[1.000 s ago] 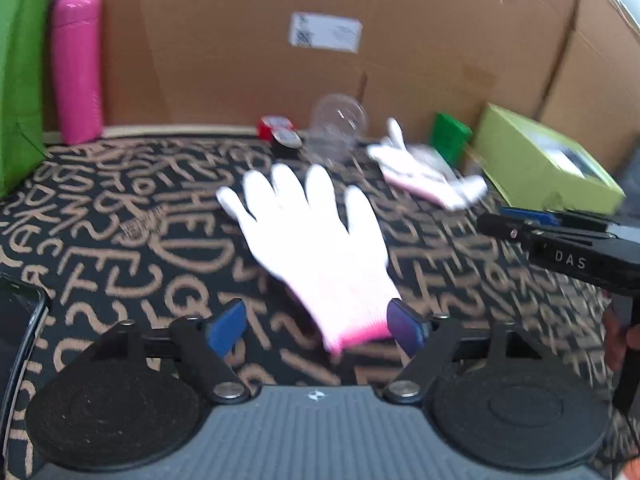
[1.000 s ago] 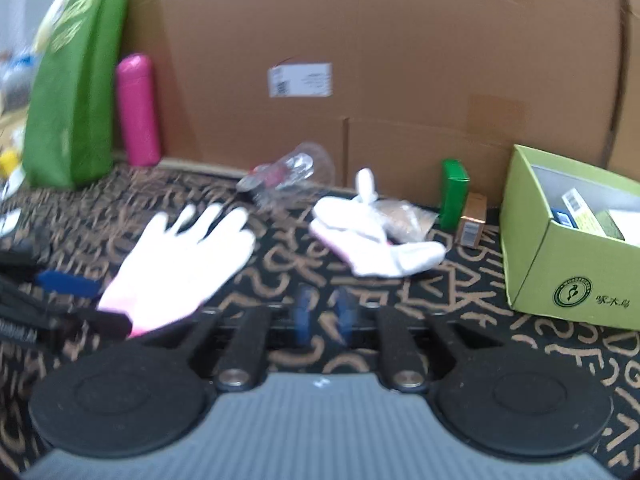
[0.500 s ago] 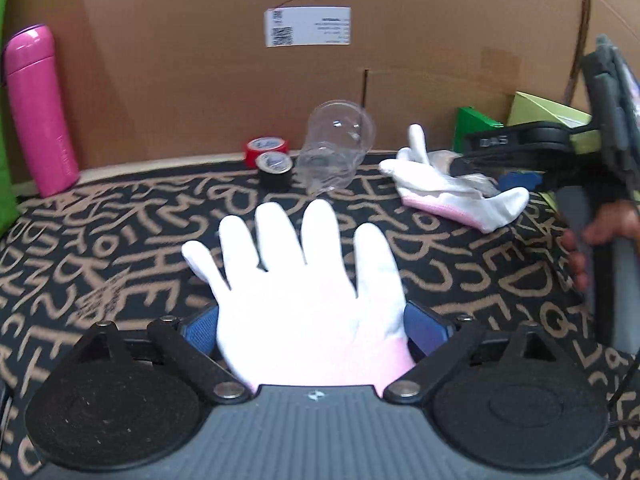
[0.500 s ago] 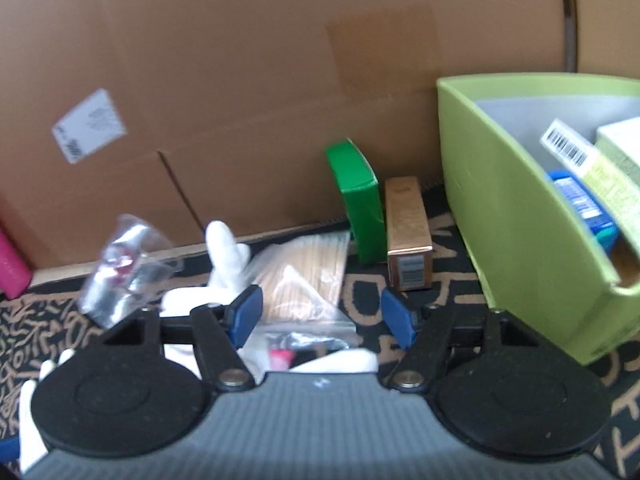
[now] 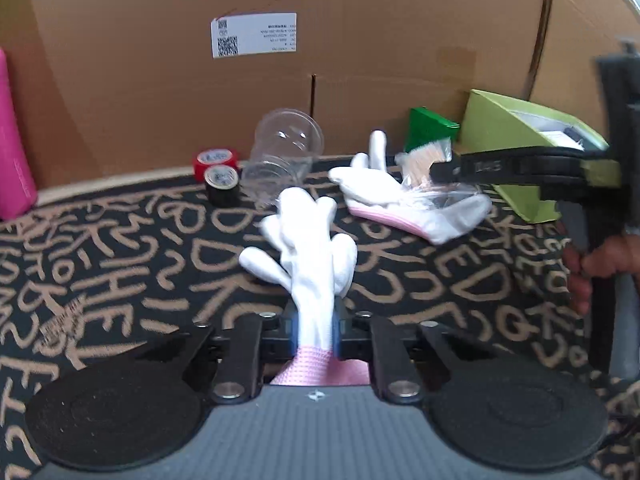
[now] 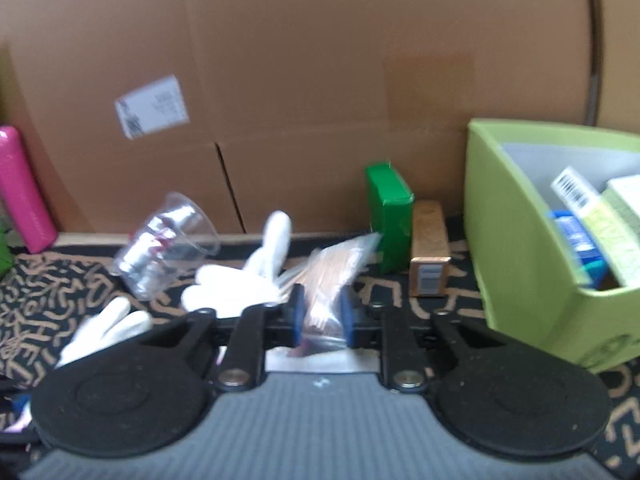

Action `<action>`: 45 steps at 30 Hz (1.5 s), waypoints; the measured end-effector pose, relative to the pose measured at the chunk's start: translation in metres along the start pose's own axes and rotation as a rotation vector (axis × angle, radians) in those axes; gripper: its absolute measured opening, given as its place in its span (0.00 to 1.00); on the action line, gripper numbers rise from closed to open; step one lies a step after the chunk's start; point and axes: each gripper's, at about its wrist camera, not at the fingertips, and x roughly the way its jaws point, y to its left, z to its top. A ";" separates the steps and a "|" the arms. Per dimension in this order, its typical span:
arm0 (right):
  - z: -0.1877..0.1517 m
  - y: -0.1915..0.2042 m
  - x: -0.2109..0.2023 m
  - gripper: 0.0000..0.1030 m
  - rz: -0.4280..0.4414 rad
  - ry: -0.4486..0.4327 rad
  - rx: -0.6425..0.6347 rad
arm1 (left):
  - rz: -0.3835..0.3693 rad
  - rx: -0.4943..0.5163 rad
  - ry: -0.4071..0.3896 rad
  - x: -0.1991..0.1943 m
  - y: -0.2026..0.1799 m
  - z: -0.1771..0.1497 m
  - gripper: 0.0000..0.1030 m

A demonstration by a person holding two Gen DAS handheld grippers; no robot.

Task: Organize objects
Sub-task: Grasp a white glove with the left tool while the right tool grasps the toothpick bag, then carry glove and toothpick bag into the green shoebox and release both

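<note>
A white glove with a pink cuff [image 5: 316,248] lies on the black patterned cloth [image 5: 120,264], bunched where my left gripper [image 5: 314,328] is shut on it near the cuff. A second white glove [image 5: 376,188] lies further back, under a clear bag of wooden sticks [image 6: 332,272]. In the left wrist view my right gripper [image 5: 436,170] reaches in from the right onto that bag. In its own view the right gripper [image 6: 322,316] is shut on the bag, with the second glove [image 6: 240,284] to its left and the first glove [image 6: 108,324] at the lower left.
Along the cardboard wall [image 5: 360,40] stand a pink bottle [image 6: 24,192], a tipped clear cup [image 5: 284,148], red tape [image 5: 216,158], black tape [image 5: 222,182], a green box [image 6: 390,216] and a small brown box [image 6: 430,256]. A lime box [image 6: 540,240] holding packets stands at the right. A hand [image 5: 600,264] grips the right handle.
The left jaws closed on the flat glove near its cuff and bunched it. The right gripper swung right to the bag of sticks and closed on it.
</note>
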 end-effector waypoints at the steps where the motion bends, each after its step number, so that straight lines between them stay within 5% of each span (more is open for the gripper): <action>1: -0.001 -0.001 -0.010 0.11 0.009 -0.019 -0.005 | -0.005 -0.004 0.003 -0.003 -0.002 0.000 0.11; 11: 0.016 -0.006 -0.109 0.03 0.052 -0.176 -0.038 | -0.064 0.055 -0.129 -0.054 -0.048 0.036 0.11; 14: 0.020 -0.017 -0.116 0.07 0.049 -0.144 -0.003 | -0.062 0.066 -0.179 -0.064 -0.059 0.047 0.11; 16: 0.013 -0.018 -0.105 0.32 0.067 -0.058 0.003 | -0.062 0.056 -0.186 -0.068 -0.060 0.047 0.11; 17: 0.007 -0.015 -0.096 0.63 0.060 -0.028 -0.003 | -0.053 0.054 -0.184 -0.068 -0.059 0.046 0.11; 18: -0.001 -0.011 -0.088 0.71 0.050 -0.010 -0.012 | -0.045 0.053 -0.178 -0.068 -0.058 0.044 0.11; 22: -0.022 0.002 -0.052 0.69 0.080 0.069 0.007 | -0.029 0.052 -0.132 -0.060 -0.052 0.038 0.11; 23: -0.026 0.004 -0.044 0.63 0.077 0.085 0.010 | -0.029 0.050 -0.125 -0.058 -0.051 0.037 0.11; 24: -0.029 0.007 -0.041 0.31 0.059 0.073 -0.018 | -0.027 0.051 -0.123 -0.057 -0.048 0.037 0.11; 27: -0.029 0.008 -0.053 0.13 0.072 0.062 -0.059 | -0.023 0.034 -0.120 -0.053 -0.043 0.038 0.11; 38: 0.008 -0.032 -0.145 0.10 0.036 -0.146 -0.050 | -0.176 0.028 -0.150 -0.050 -0.083 0.077 0.11; 45: 0.051 -0.102 -0.188 0.10 -0.115 -0.262 -0.003 | -0.298 0.063 -0.183 -0.033 -0.150 0.133 0.11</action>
